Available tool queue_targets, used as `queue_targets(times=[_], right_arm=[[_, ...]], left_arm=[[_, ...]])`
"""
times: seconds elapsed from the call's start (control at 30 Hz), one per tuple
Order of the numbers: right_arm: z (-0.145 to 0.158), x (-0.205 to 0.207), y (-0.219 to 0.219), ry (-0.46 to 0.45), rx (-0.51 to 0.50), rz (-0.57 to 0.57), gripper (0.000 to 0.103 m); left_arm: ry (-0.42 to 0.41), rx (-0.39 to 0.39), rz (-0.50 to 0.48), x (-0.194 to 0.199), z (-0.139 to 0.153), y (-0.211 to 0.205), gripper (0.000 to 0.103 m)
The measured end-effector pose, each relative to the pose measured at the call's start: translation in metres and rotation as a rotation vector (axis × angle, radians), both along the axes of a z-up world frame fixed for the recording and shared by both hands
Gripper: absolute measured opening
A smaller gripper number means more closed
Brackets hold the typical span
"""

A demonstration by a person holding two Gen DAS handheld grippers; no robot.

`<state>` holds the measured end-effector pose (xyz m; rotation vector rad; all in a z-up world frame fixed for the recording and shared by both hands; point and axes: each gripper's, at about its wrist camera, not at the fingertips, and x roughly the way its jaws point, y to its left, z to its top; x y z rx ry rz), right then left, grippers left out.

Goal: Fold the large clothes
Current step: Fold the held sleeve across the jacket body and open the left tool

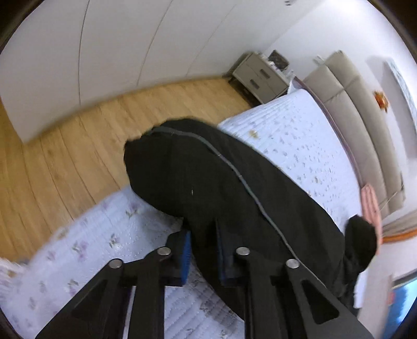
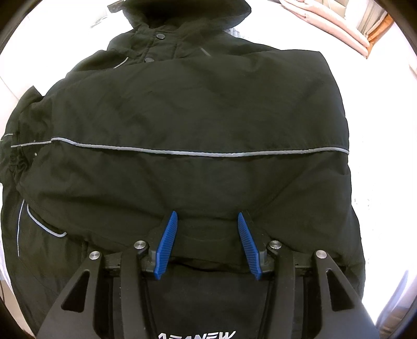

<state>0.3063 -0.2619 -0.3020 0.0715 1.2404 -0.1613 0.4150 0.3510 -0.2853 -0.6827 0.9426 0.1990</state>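
A large black jacket (image 2: 198,117) with grey reflective piping lies on the bed, its collar and snaps at the far end. In the right wrist view my right gripper (image 2: 207,219) is open, its blue pads (image 2: 168,242) resting on the jacket's near edge, holding nothing. In the left wrist view the same jacket (image 1: 208,177) is lifted in a long fold across the bed. My left gripper (image 1: 203,234) straddles the fabric's edge with a gap between its blue pads (image 1: 185,254); whether it pinches the cloth is unclear.
The bed has a white quilt with small purple flowers (image 1: 299,146). A wooden floor (image 1: 78,146) and a grey nightstand (image 1: 260,75) lie beyond it, with a padded headboard (image 1: 359,104). Folded pink cloth (image 2: 331,23) lies at the far right of the bed.
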Motion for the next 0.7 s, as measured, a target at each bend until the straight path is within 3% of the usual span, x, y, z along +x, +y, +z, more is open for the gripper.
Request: queue_targets(times=[0.17, 0.3, 0.4, 0.53, 0.6, 0.7], right_arm=[[-0.003, -0.002, 0.000, 0.000, 0.002, 0.000, 0.053], [-0.005, -0.003, -0.003, 0.003, 0.008, -0.001, 0.053], [-0.007, -0.003, -0.006, 0.003, 0.019, 0.002, 0.054], [-0.008, -0.004, -0.010, -0.003, 0.036, 0.004, 0.055], [-0.008, -0.005, -0.013, -0.011, 0.048, 0.003, 0.055], [-0.007, -0.007, -0.016, -0.023, 0.064, 0.004, 0.055]], left_arm=[[-0.157, 0.210, -0.083, -0.020, 0.073, -0.046, 0.011], [-0.319, 0.388, -0.245, -0.042, 0.137, -0.122, 0.010], [-0.420, 0.491, -0.373, -0.061, 0.169, -0.187, 0.009], [-0.516, 0.626, -0.606, -0.094, 0.179, -0.279, 0.009], [-0.531, 0.686, -0.734, -0.108, 0.169, -0.326, 0.009], [-0.512, 0.758, -0.951, -0.130, 0.127, -0.396, 0.009]])
